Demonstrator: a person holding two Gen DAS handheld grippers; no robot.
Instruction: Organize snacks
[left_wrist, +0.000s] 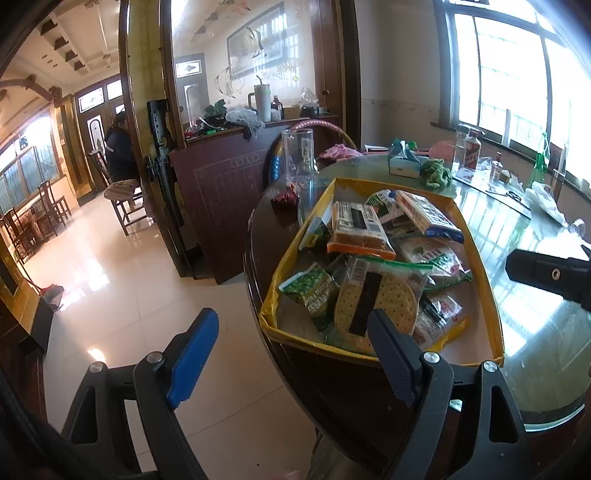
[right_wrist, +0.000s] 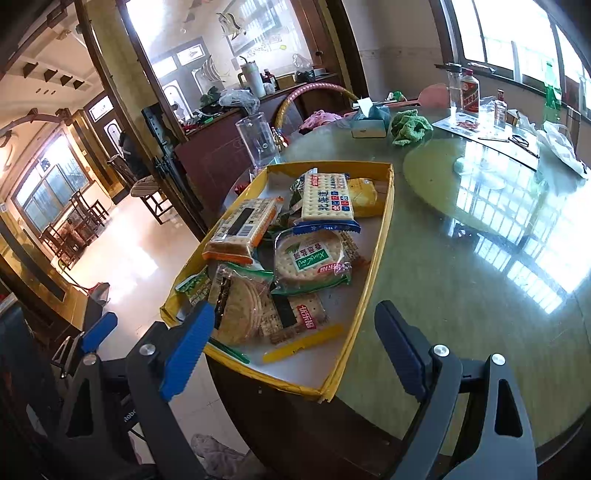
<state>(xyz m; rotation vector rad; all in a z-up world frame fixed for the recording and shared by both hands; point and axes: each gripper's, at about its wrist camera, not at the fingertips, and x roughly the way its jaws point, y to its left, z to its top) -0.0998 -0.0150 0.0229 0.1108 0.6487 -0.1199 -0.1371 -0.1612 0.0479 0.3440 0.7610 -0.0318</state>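
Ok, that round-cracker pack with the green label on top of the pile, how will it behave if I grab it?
The round-cracker pack probably weighs little. Its clear glossy wrapper may slip between the pads. The crackers inside look brittle, so a hard squeeze could crack them. It rests tilted on other packs in the yellow tray, so pushing may slide it.

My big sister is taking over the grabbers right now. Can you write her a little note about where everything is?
Left gripper: jaws open, holding nothing, near the yellow tray's close end.
Right gripper: jaws open, holding nothing, over the same end.
Snacks: all piled in the tray on the glass table, including the round cracker pack and orange cracker pack.
Done: nothing sorted yet.
Left: organize them all.
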